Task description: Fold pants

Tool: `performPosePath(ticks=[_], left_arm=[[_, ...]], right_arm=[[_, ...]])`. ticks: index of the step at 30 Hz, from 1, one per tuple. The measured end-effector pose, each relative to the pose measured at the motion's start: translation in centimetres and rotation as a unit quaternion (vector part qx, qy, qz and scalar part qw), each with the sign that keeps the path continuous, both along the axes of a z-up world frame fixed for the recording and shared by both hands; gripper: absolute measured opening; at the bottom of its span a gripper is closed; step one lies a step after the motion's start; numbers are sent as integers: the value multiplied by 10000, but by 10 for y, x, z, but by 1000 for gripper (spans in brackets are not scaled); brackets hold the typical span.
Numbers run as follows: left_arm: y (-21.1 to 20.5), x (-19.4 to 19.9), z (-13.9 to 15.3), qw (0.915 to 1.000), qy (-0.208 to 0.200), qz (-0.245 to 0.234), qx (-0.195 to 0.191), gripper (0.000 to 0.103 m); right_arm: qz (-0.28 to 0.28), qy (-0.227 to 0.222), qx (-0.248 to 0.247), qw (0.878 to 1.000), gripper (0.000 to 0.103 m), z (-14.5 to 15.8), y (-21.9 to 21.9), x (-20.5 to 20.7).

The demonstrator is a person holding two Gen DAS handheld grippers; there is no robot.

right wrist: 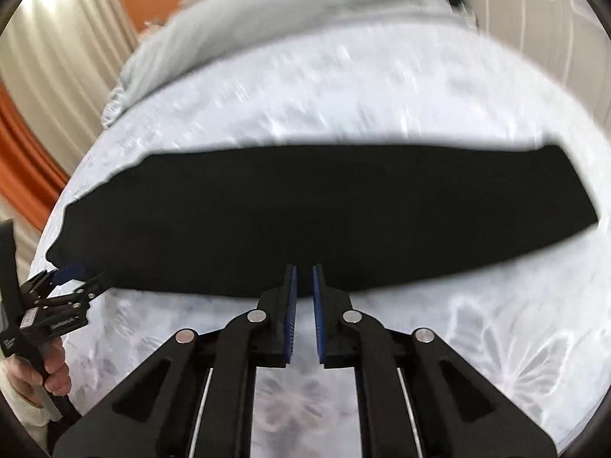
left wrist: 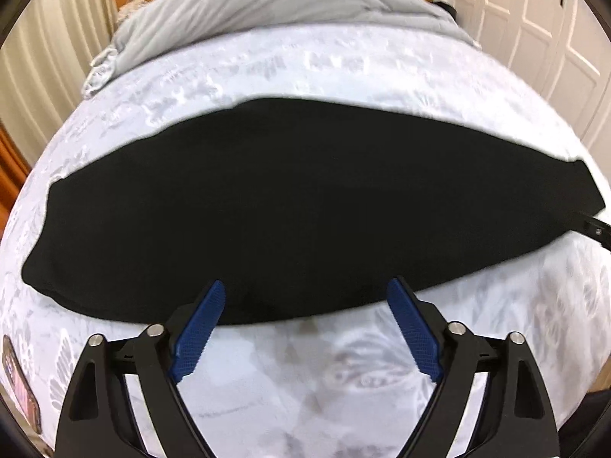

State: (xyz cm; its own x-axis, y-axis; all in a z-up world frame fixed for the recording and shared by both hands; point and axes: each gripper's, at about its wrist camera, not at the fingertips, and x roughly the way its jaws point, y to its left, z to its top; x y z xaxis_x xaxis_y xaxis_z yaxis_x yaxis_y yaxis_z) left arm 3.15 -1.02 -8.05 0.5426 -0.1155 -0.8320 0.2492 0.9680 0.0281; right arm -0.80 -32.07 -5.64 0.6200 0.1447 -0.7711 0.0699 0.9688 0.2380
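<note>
1. A long black fabric pair of pants (left wrist: pixel 305 206) lies flat across a bed, folded into one narrow band that runs from left to right in both wrist views.
2. The bed is covered by a pale white-blue bedspread with a faint leaf and butterfly pattern (left wrist: pixel 305 374), and the pants rest directly on it, near the edge closest to the cameras.
3. The left gripper (left wrist: pixel 305 290), black-framed with blue ribbed pads, has its jaws spread wide; nothing is between them, and the tips sit over the near hem of the pants.
4. In the right wrist view the same left gripper appears at the far left, close to the left end of the pants, carried by a person's hand (right wrist: pixel 53 366) wrapped around its handle.
5. The right gripper (right wrist: pixel 303 267) has its blue pads drawn almost together with only a thin slit between them, and no cloth is pinched there; its tips are at the near edge of the black band.
6. A sliver of the right gripper's black frame shows at the right border of the left wrist view, beside the right end of the pants.
7. Beyond the pants a grey folded duvet (left wrist: pixel 267 4) lies at the head of the bed.
8. Cream pleated curtains (right wrist: pixel 57 49) hang at the left, and white panelled wardrobe doors (left wrist: pixel 534 26) stand at the right.
9. The right wrist view is smeared by motion blur.
</note>
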Motion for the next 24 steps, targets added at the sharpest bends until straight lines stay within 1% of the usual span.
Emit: performPosePath(ticks=[1, 2, 4, 5, 6, 7, 8, 9, 10, 11, 12, 14, 15, 17, 18, 19, 20, 22, 23, 24], left_arm=[[2, 2, 1, 10000, -15, 46, 2, 86], [5, 8, -2, 9999, 16, 128, 34, 86], [10, 17, -9, 9995, 61, 285, 151, 86], [17, 24, -19, 9985, 173, 423, 291, 86], [23, 30, -28, 9975, 375, 499, 342, 87], [30, 34, -32, 9970, 523, 530, 215, 88], [38, 36, -31, 9965, 599, 578, -57, 88], [42, 37, -27, 9959, 621, 650, -143, 87], [44, 38, -23, 9954, 630, 706, -169, 87], [46, 38, -18, 9950, 588, 749, -286, 87], [47, 38, -13, 9947, 517, 781, -436, 87], [47, 39, -7, 9948, 330, 781, -570, 87], [44, 38, -6, 9955, 247, 768, -498, 87], [41, 41, -15, 9967, 218, 776, -36, 87], [38, 40, -22, 9963, 281, 797, 163, 87], [37, 40, -26, 9957, 342, 828, 240, 87], [38, 39, -26, 9957, 337, 846, 163, 87], [33, 41, -20, 9964, 207, 809, 122, 87], [28, 40, -18, 9968, 124, 785, 125, 87], [24, 40, -14, 9968, 19, 786, 119, 87]], right_arm=[[65, -156, 74, 9998, 8, 6, 6, 6], [85, -105, 94, 9999, 8, 4, 9, 14], [-95, 432, -174, 9989, 8, -23, 9, 40], [-337, 886, -428, 9946, 4, -44, 1, 49], [-440, 997, -371, 9933, 4, -53, -7, 48], [-591, 891, 58, 9943, 4, -52, -18, 45], [-680, 885, 222, 9935, 10, -45, -23, 42], [-688, 742, 212, 9946, 10, -33, -23, 38], [-649, 338, -1, 9973, 10, -11, -22, 34], [-628, 109, -138, 9979, 10, 1, -20, 35], [-594, 9, -219, 9980, 10, 8, -22, 38], [-697, 115, -340, 9969, 9, 4, -32, 53], [-808, 321, -506, 9949, 9, -7, -42, 62], [-1028, 1045, -1031, 9838, 7, -47, -72, 75], [-972, 869, -658, 9893, 6, -51, -88, 70], [-1062, 854, -421, 9898, 6, -44, -98, 67], [-1224, 851, -498, 9876, 12, -34, -102, 65], [-1308, 384, -886, 9867, 12, -12, -105, 59], [-1319, 370, -1027, 9852, 12, -11, -109, 59], [-1371, 505, -1091, 9832, 12, -17, -117, 58]])
